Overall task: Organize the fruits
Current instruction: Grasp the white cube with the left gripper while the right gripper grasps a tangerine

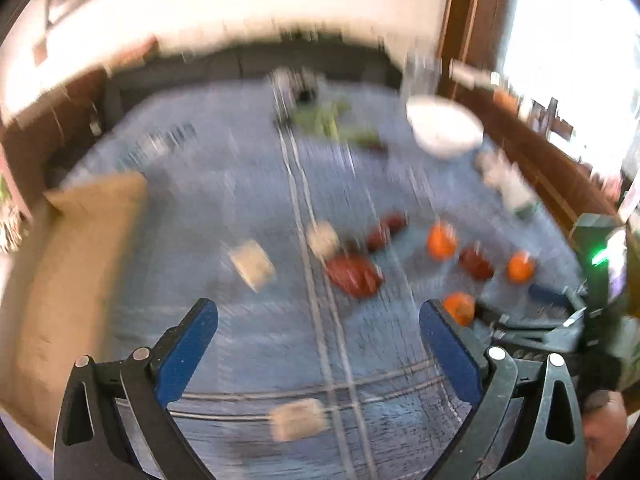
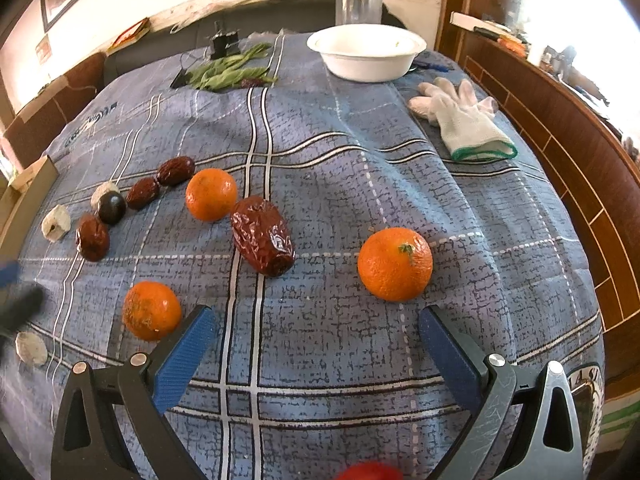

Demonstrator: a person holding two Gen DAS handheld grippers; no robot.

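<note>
The right gripper (image 2: 316, 326) hung just above the worktop (image 2: 340, 184) with its jaws spread wide and nothing between them. The left gripper (image 1: 318, 320) also had its jaws wide apart and empty, but its view was smeared, so the small things there were hard to tell. The fruits lay loose on the blue checked cloth. A big orange (image 2: 395, 264) sat just past the right gripper's right jaw, a little to the right. A second orange (image 2: 151, 310) sat right beside its left jaw, and a third orange (image 2: 211, 194) lay farther off, next to a large wrinkled date (image 2: 262, 236). More small dates (image 2: 175, 171) lay in a loose curve on the left, with some pale lumps I could not name. A white bowl (image 2: 366, 56) stood at the far side and looked empty, and a white glove (image 2: 464, 120) lay on the right. The step in hand seemed to be picking a first fruit, most likely the big orange. To do it well, the gripper would need to slide right until the orange sat in the middle of the gap, then come down low so the jaws met it at its widest part. A slow, gentle squeeze would be best, because a round fruit can roll away or pop out.
</note>
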